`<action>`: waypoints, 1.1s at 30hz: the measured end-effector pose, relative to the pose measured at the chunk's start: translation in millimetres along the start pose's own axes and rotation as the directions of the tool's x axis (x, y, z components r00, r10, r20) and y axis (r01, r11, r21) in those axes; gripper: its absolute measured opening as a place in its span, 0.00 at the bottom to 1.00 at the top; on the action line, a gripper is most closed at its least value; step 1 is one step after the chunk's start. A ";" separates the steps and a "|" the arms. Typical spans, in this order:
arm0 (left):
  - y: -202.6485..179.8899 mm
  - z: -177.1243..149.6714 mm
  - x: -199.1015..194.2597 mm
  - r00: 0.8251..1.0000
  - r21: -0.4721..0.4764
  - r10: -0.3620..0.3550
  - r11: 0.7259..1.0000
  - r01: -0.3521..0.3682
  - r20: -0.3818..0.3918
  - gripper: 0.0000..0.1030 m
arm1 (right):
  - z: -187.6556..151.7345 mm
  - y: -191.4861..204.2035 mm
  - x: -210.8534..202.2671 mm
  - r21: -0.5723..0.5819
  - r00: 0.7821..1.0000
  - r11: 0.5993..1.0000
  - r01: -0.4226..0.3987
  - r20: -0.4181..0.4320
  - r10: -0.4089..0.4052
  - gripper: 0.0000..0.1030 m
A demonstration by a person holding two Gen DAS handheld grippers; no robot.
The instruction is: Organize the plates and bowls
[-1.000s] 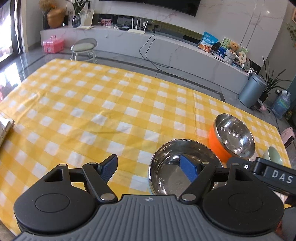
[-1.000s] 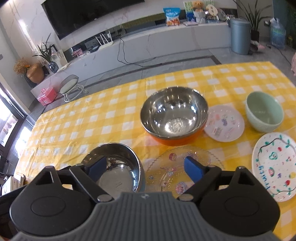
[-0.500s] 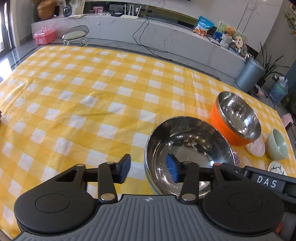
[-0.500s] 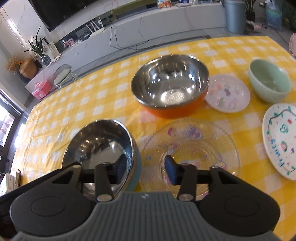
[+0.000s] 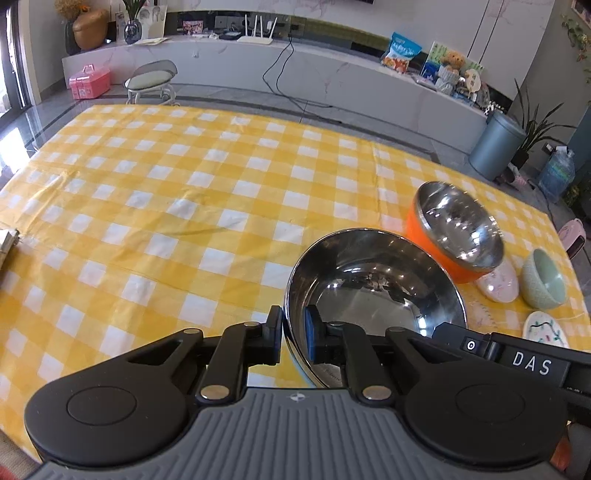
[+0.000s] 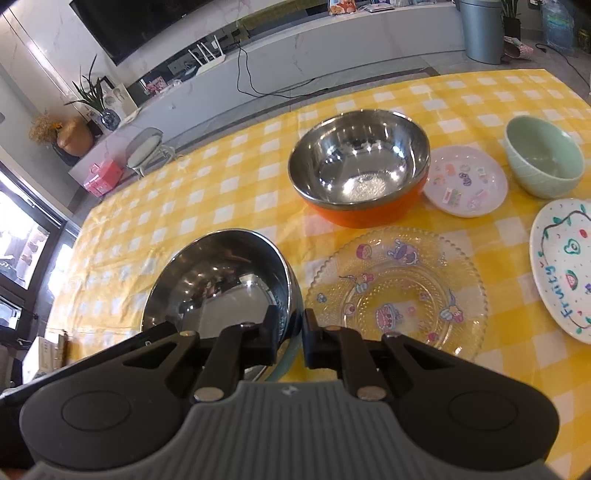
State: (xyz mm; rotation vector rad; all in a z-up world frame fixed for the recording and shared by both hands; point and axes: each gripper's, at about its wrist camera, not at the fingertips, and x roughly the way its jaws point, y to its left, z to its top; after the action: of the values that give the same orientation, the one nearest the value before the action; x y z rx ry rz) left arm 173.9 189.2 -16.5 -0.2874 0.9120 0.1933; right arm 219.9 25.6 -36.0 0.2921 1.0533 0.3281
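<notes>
The worktop (image 5: 184, 192) carries a yellow-and-white checked cloth in a living room with a marble media console (image 5: 332, 77) and wall television (image 6: 140, 26). Left gripper (image 5: 293, 332) and right gripper (image 6: 290, 332) have just closed, fingers clamping opposite rims of the steel bowl (image 6: 221, 280) beside the glass plate (image 6: 395, 291). Legible: "DAS" (image 5: 532, 363); "Fruity" on the white plate (image 6: 565, 266)

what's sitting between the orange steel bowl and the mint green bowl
A small pink plate with stickers lies between the orange bowl and the mint green bowl, clearest in the right wrist view.
</notes>
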 end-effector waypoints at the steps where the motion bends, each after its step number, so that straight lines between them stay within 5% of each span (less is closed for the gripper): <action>1: -0.5 -0.7 -5.8 1.000 -0.004 -0.005 1.000 0.005 0.007 0.13 | -0.7 0.0 -6.1 0.003 1.000 1.000 -0.005 0.003 0.005 0.10; 14: -14.9 -31.2 -60.8 0.997 -0.046 -0.058 0.997 0.060 0.047 0.11 | -33.1 -22.0 -76.7 0.042 0.999 0.998 -0.050 0.018 0.049 0.10; 33: -46.7 -80.8 -45.6 0.996 0.000 -0.065 0.998 0.065 -0.056 0.11 | -68.4 -85.4 -93.2 0.145 0.999 0.989 -0.042 -0.025 0.046 0.10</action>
State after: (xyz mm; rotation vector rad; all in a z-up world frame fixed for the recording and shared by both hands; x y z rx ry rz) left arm 99.5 116.9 -19.2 -0.3222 0.9571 0.1249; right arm 127.7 -84.3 -26.7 0.4422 1.1017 0.2967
